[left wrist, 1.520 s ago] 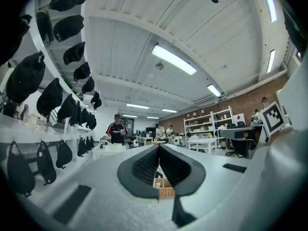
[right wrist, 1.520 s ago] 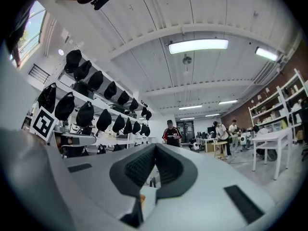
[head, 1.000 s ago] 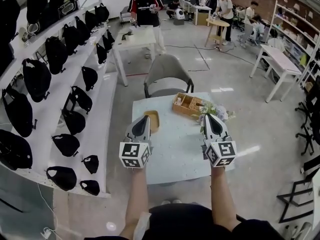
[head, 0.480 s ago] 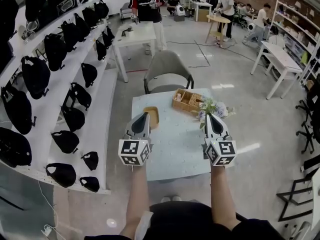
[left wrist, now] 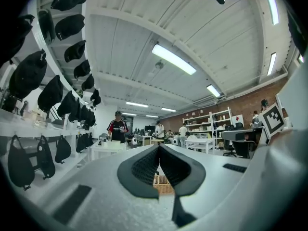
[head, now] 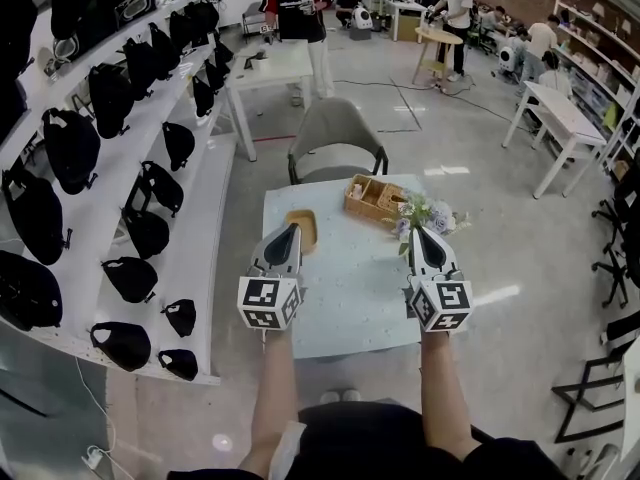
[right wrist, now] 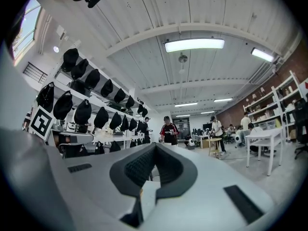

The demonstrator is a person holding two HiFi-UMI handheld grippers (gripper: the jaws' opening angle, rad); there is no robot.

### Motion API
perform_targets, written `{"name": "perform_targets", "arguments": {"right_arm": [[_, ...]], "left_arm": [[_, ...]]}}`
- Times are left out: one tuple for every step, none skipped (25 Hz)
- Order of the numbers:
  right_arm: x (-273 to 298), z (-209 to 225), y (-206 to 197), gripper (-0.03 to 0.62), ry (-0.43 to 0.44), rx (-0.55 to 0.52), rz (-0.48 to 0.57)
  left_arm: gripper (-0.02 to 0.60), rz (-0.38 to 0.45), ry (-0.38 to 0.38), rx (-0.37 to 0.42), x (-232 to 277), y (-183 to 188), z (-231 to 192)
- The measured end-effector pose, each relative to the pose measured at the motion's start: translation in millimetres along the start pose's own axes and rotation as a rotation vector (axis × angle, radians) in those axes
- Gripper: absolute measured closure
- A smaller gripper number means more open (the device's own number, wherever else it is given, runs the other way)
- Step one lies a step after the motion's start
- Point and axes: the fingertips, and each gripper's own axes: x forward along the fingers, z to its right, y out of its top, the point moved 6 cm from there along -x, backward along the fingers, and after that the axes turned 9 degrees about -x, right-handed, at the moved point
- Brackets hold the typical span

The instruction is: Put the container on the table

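Tabletop (head: 345,308) bears wicker container (head: 372,201), ahead of right claw (head: 418,234).

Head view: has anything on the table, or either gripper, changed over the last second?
Nothing was taken hold of or let go. The left gripper and right gripper hover shut and empty over the table as before; the wooden tray, basket and flowers lie where they were. Only the view itself shifted slightly.

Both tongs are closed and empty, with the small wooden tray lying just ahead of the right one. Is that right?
No. The small wooden tray lies just ahead of the left tongs, not the right tongs; the head view shows it. Both tongs are closed and empty, as stated.
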Motion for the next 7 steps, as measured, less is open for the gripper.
{"name": "perform_targets", "arguments": {"right_arm": [[0.0, 0.0, 0.0, 0.597, 0.001, 0.0, 0.0], [0.0, 0.2, 0.2, 0.597, 0.001, -0.001, 0.0], [-0.1, 0.7, 0.5, 0.597, 0.001, -0.002, -0.001], [-0.1, 1.3, 0.7, 0.597, 0.0, -0.003, -0.002], [-0.2, 2.1, 0.9, 0.597, -0.001, -0.003, -0.002], [-0.2, 2.8, 1.0, 0.597, -0.002, -0.004, -0.002], [-0.2, 3.5, 1.1, 0.597, -0.003, -0.003, -0.002]], "left_arm": [[0.572, -0.002, 0.001, -0.001, 0.0, -0.7, -0.4], [0.572, -0.005, 0.002, 0.001, 0.1, -1.2, -0.6], [0.572, -0.008, 0.001, 0.002, 0.3, -1.5, -0.6], [0.572, -0.009, 0.0, 0.001, 0.6, -1.8, -0.4], [0.572, -0.011, -0.002, -0.001, 1.1, -2.0, -0.1], [0.572, -0.012, -0.004, -0.003, 1.6, -2.3, 0.2], [0.572, -0.013, -0.006, -0.004, 2.1, -2.6, 0.5]]}}
